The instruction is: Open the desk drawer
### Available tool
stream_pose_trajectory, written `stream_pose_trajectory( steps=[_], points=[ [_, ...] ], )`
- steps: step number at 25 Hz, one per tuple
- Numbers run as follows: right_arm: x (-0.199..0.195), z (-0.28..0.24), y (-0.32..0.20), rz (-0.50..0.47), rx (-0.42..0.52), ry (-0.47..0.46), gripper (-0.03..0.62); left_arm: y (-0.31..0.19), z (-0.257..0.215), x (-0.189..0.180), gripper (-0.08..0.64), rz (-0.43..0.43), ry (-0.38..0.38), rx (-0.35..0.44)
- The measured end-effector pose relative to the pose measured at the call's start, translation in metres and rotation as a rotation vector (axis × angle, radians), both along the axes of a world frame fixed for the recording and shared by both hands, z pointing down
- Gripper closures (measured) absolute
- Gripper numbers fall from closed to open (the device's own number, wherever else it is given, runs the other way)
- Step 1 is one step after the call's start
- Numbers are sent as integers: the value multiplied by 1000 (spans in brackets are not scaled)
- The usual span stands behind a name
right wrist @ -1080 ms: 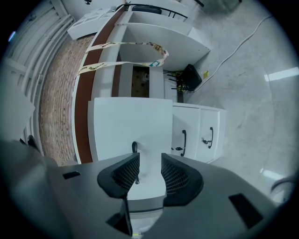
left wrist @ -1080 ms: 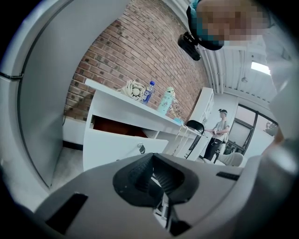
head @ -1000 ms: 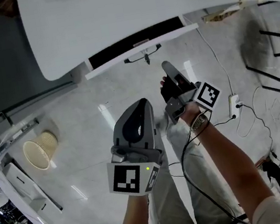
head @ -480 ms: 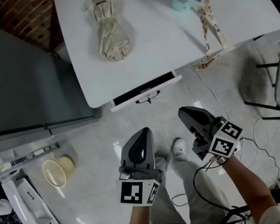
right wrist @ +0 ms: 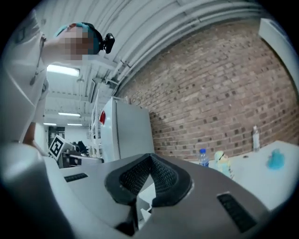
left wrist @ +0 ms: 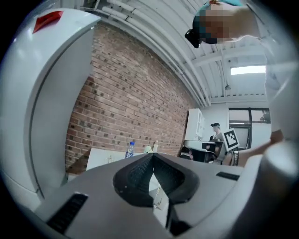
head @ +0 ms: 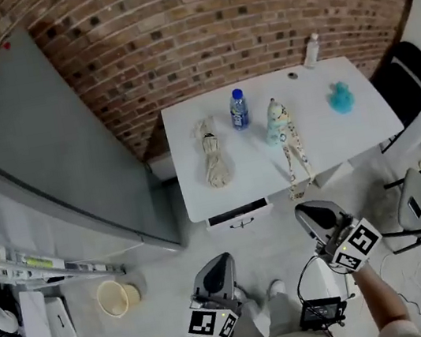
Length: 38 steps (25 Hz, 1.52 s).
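A white desk (head: 362, 118) was seen from above and from some way back, set against a brick wall (head: 210, 20), with a tall grey cabinet (head: 48, 151) just beside it on the left. The drawer (head: 238, 215) was fitted under the desk's front edge, on the side facing the person. A dark strip was shown above its white front, so it was judged to be pulled out only a little. Its small handle (head: 241, 222) was turned towards the person, where it could be reached from the front. On the desktop a blue-capped bottle (head: 239, 109), a bundle of pale cloth (head: 214, 163) and a small pale figure (head: 276, 122) were laid back from the front edge. Only a patterned strip (head: 298, 165) was draped over that edge, just right of the drawer. The left gripper (head: 219, 260) and the right gripper (head: 307, 211) were held low in the head view, well apart from the drawer, both pointed towards the desk. In each gripper view the two dark pads were shown pressed together at their tips with nothing between them, so both grippers were closed and empty. Such a hold was judged to suit a pause away from the desk, since neither gripper was on the handle. A round basket (head: 114, 297) was seen on the floor (head: 159, 292) to the left, clear of the way to the drawer
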State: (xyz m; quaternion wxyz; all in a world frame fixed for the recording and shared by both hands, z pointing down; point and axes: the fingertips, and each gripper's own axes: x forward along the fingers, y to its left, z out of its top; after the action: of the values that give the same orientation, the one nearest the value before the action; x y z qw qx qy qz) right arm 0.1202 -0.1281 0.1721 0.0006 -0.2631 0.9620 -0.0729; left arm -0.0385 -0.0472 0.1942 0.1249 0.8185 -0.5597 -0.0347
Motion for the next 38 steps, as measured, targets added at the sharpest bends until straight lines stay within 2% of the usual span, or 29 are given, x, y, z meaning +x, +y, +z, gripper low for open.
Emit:
stream_pose_trajectory(
  steps=[4, 7, 11, 15, 17, 20, 22, 24, 27, 29, 32, 38],
  points=[
    [52, -63, -2, 110, 110, 70, 566, 18, -59, -19, 554, -29, -38, 56],
    [93, -119, -5, 194, 150, 17, 566, 26, -101, -38, 554, -63, -69, 111],
    [134, -170, 21, 260, 135, -60, 566, 49, -137, -48, 554, -97, -107, 146],
    [140, -205, 53, 259, 111, -93, 566, 60, -158, -50, 554, -117, -99, 162],
    [142, -231, 66, 271, 98, -153, 566, 61, -168, -48, 554, -115, -94, 175],
    [132, -266, 92, 205, 43, -334, 565, 61, -187, -40, 554, -95, -88, 205],
    [110, -266, 110, 140, 11, -400, 565, 61, -196, -29, 554, -77, -83, 218],
    [81, -244, 121, 109, -27, -392, 565, 57, -199, -13, 554, -50, -78, 223],
    [34, -200, 136, 69, -74, -305, 565, 54, -192, 18, 554, -6, -45, 200],
    [12, -178, 149, 49, -55, -207, 565, 55, -182, 36, 554, 13, 9, 167],
    [5, -154, 157, 47, -55, -124, 566, 59, -166, 61, 554, 43, 50, 132],
    [29, -134, 155, 82, -82, -102, 566, 58, -156, 81, 554, 82, 31, 125]
  ],
)
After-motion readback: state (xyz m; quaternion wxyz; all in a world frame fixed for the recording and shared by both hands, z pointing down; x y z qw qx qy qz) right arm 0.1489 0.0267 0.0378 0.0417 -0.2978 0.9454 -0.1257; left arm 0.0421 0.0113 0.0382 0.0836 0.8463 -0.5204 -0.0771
